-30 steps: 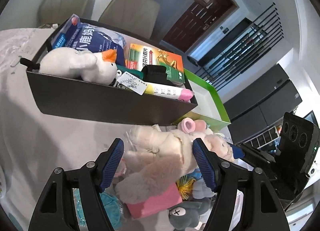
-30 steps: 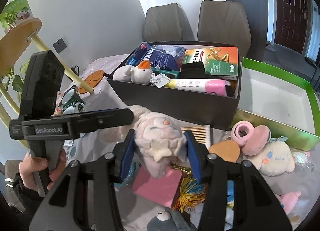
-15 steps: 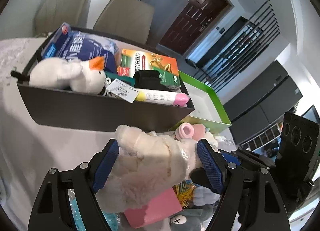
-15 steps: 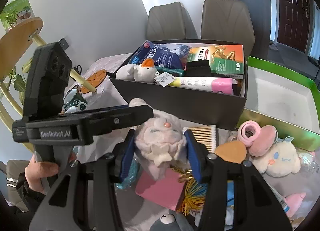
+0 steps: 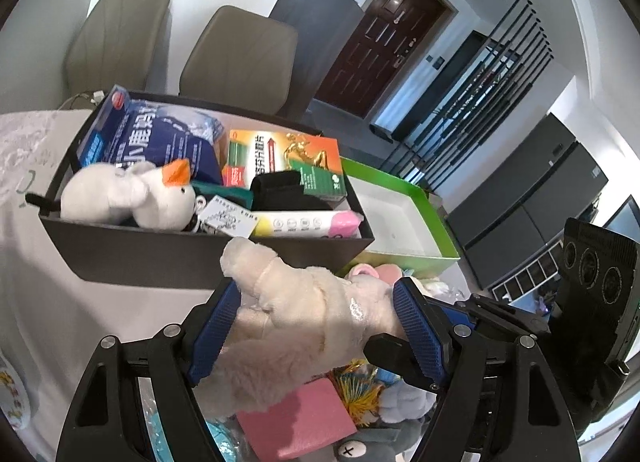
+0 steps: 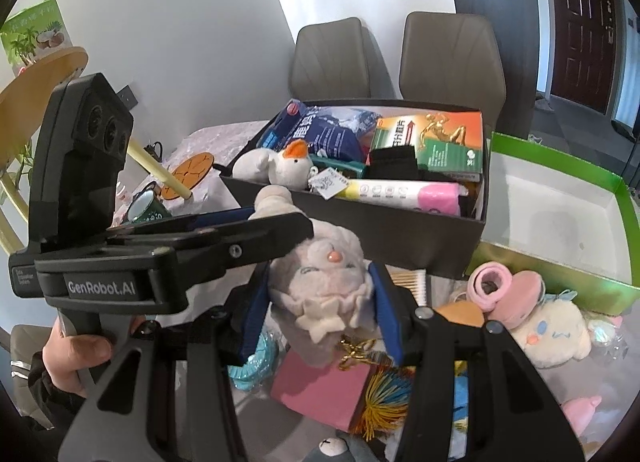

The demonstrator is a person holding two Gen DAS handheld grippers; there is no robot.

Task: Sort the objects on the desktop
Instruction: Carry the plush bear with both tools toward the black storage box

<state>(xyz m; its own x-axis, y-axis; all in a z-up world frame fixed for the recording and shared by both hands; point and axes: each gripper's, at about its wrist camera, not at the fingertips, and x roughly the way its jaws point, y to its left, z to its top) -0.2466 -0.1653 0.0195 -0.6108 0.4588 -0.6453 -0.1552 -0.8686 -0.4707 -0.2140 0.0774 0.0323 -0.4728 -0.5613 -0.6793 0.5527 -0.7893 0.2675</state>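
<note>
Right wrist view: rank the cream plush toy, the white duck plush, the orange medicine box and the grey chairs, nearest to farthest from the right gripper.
1. Cream plush toy, between the right gripper's fingers.
2. White duck plush, at the black box's near left corner.
3. Orange medicine box, at the box's far side.
4. Grey chairs, behind the box.

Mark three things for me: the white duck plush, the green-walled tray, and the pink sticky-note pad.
white duck plush [image 5: 132,194], left wrist view, on its body.
green-walled tray [image 6: 556,286], right wrist view, on its near wall.
pink sticky-note pad [image 5: 296,418], left wrist view, on its top face.
</note>
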